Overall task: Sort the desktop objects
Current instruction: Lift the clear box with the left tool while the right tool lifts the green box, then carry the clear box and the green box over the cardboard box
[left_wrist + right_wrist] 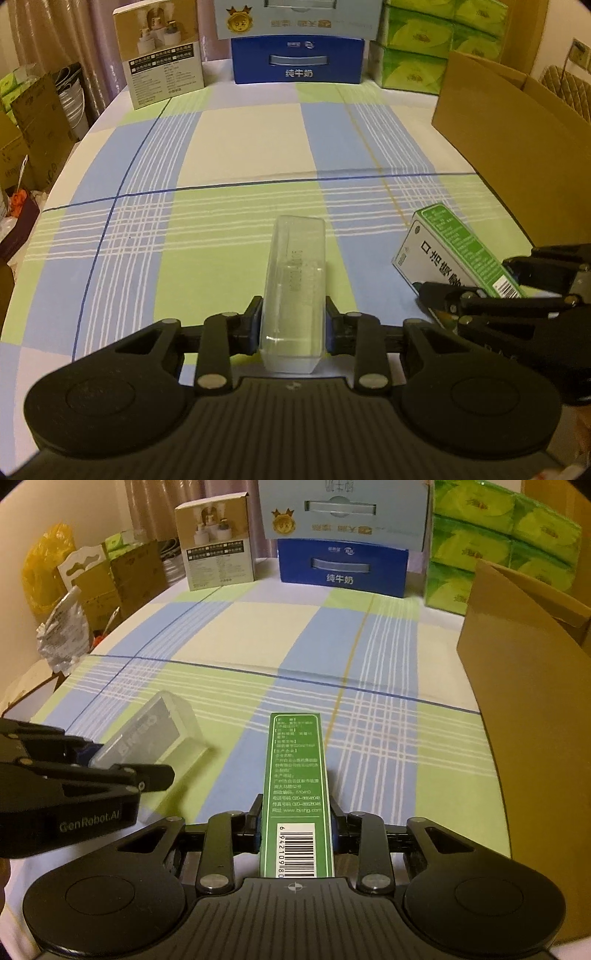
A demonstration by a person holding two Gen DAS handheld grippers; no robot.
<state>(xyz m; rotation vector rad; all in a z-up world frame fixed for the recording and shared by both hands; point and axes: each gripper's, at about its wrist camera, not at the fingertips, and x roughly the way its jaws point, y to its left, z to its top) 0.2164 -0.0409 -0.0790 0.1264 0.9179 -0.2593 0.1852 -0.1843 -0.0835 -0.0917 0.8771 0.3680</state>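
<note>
Clear glossy plastic case point(293, 280), printed card box point(297, 786), checked cloth point(240, 147).

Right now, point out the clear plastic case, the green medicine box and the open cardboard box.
clear plastic case point(293, 280), left wrist view, its top face.
green medicine box point(295, 771), right wrist view, its printed green side.
cardboard box point(524, 686), right wrist view, its near wall.

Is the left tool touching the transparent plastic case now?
Touching. In the left wrist view the left tool has its two pads pressed against both sides of the transparent plastic case, which sticks forward above the checked tablecloth.
</note>
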